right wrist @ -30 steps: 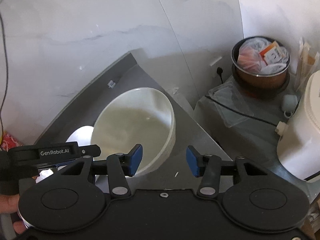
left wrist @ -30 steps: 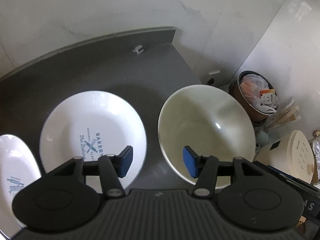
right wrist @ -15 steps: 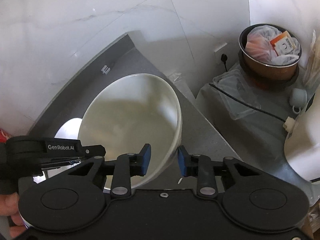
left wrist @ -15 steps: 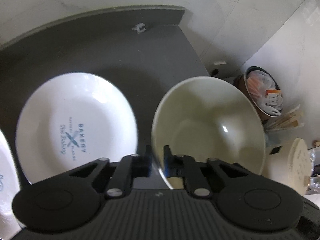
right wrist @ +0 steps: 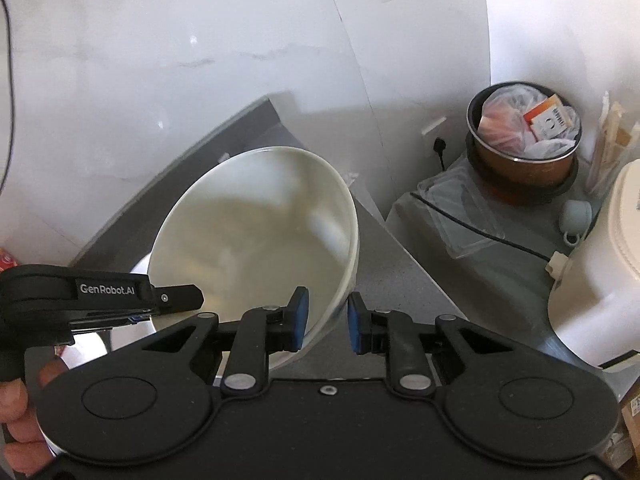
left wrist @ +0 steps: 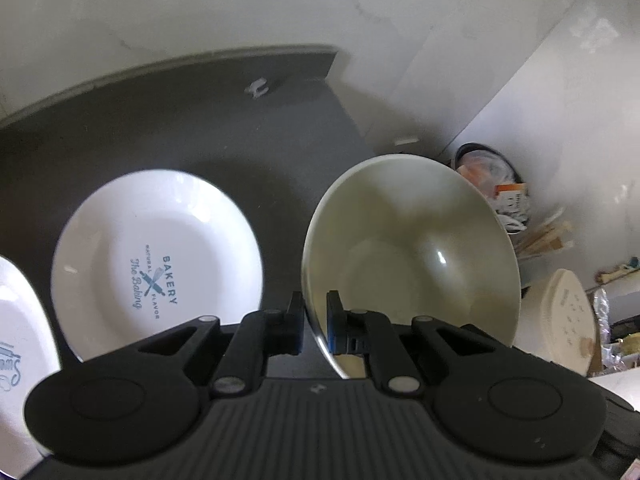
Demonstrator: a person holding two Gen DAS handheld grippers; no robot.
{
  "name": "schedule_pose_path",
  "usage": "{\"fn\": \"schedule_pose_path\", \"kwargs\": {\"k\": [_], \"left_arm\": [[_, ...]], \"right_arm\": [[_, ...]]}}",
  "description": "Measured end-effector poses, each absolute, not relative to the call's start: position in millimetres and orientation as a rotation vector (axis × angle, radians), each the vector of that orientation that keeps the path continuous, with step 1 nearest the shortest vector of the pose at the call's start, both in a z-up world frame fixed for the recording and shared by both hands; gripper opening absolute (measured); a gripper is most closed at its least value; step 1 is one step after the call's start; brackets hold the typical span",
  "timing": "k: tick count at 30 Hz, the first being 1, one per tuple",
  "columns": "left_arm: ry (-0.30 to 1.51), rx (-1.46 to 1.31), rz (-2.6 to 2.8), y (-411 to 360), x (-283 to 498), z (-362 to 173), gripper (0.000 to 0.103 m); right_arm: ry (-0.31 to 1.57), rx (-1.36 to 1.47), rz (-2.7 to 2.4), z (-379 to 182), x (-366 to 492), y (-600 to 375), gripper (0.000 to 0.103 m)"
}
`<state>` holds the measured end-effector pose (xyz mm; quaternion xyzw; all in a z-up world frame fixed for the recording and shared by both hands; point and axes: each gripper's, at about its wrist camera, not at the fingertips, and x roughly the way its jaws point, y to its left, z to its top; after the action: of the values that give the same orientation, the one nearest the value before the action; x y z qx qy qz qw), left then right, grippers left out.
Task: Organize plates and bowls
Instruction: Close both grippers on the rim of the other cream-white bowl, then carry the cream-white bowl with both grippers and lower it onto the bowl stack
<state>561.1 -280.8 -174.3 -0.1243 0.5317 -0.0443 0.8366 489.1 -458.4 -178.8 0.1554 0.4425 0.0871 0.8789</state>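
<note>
From the left wrist camera, the left gripper (left wrist: 314,322) was clamped onto the near rim of the cream bowl (left wrist: 416,264), one pad outside the wall and one inside. The bowl sat tipped toward the right, over the dark grey counter (left wrist: 168,120). Just left of it lay a white plate (left wrist: 156,260) with a blue "BAKERY" print, flat on the counter, and a second printed plate (left wrist: 16,344) poked in at the far left edge. Past the counter's end there was a brown bin (left wrist: 492,188) stuffed with bags.

The right wrist camera showed the right gripper (right wrist: 326,322) straddling the same bowl's (right wrist: 256,236) rim — the left pad against the inside, the right pad a bit off the outer wall, so not fully pinched. The left gripper's (right wrist: 176,300) black body reached in from the left, labelled "GenRobot.AI", with a person's fingers (right wrist: 16,420) below it. A white appliance (right wrist: 600,280) stood at the right edge.
</note>
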Motion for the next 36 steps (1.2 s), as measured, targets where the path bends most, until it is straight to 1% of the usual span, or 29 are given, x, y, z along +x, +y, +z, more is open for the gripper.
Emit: {"fn": "schedule_pose_path", "kwargs": {"k": [9,17,27,36], "left_arm": [[1.082,-0.252,-0.171,-265.5,526.9,-135.1,0.009],[1.068,-0.235,-0.216,-248.3,496.7,-117.5,0.009],[1.086,-0.231,-0.244,-225.4,462.3,-116.2,0.010],[1.126,-0.217,-0.274,-210.9,433.3,-126.9,0.011]], "right_arm": [[0.858,0.335,0.165,-148.3,444.7,-453.8,0.021],[0.836,0.318,0.152,-129.5,408.1,-440.6,0.021],[0.842,0.320,0.146,-127.2,371.4,-423.7,0.021],[0.866,0.313,0.149,-134.0,344.1,-410.1,0.022]]}}
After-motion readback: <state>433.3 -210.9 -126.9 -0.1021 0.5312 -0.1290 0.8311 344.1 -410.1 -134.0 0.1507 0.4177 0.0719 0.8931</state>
